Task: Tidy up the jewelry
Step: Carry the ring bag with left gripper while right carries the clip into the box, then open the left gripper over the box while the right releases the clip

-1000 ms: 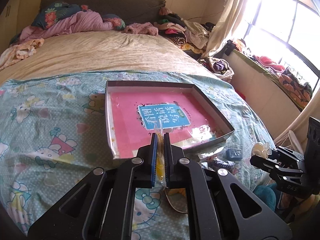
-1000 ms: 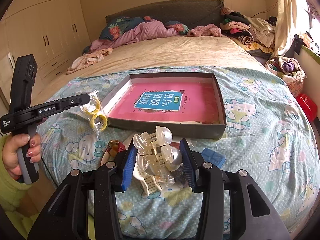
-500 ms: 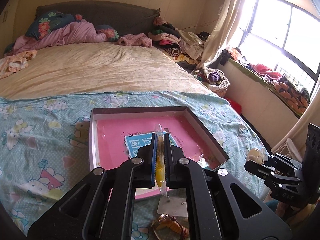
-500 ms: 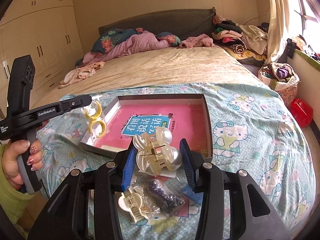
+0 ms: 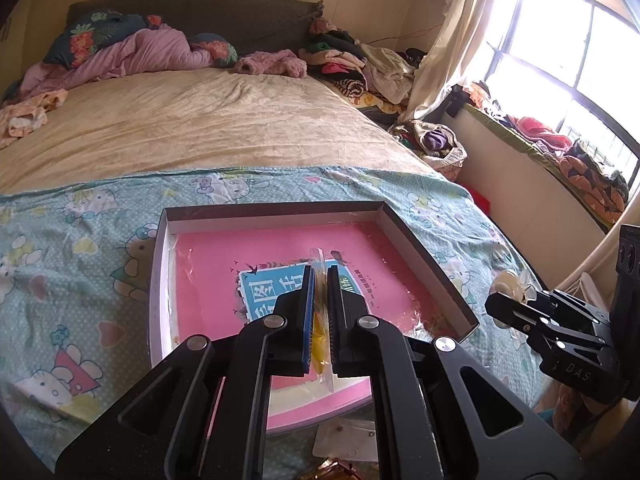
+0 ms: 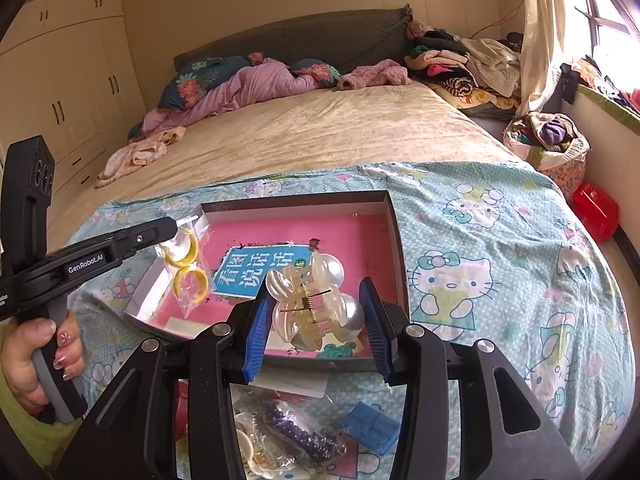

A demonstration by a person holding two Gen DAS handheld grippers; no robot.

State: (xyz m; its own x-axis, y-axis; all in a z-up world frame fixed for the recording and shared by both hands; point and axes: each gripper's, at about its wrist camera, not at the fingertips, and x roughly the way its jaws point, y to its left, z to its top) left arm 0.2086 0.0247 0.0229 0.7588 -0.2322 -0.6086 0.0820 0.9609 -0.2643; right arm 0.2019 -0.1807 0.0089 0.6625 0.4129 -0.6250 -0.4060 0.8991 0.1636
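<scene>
A shallow box (image 5: 424,258) with a pink floor and a blue label lies on the Hello Kitty sheet; it also shows in the right wrist view (image 6: 394,240). My left gripper (image 5: 319,280) is shut on a clear bag of yellow earrings (image 6: 185,270) and holds it above the box's near left part. My right gripper (image 6: 316,312) is shut on a pearl-white hair claw clip (image 6: 310,300) and holds it above the box's near edge. In the left wrist view the right gripper (image 5: 508,308) is at the right, beside the box.
Loose items lie on the sheet in front of the box: a bag of dark beads (image 6: 300,436), a small blue case (image 6: 370,426), a white card (image 5: 346,440). Clothes are piled at the bed's far right (image 5: 360,64). A red bin (image 6: 596,210) stands on the floor at the right.
Both grippers rose and moved forward with their loads, from in front of the box over its near edge. The loose items fell behind, lower in view.
</scene>
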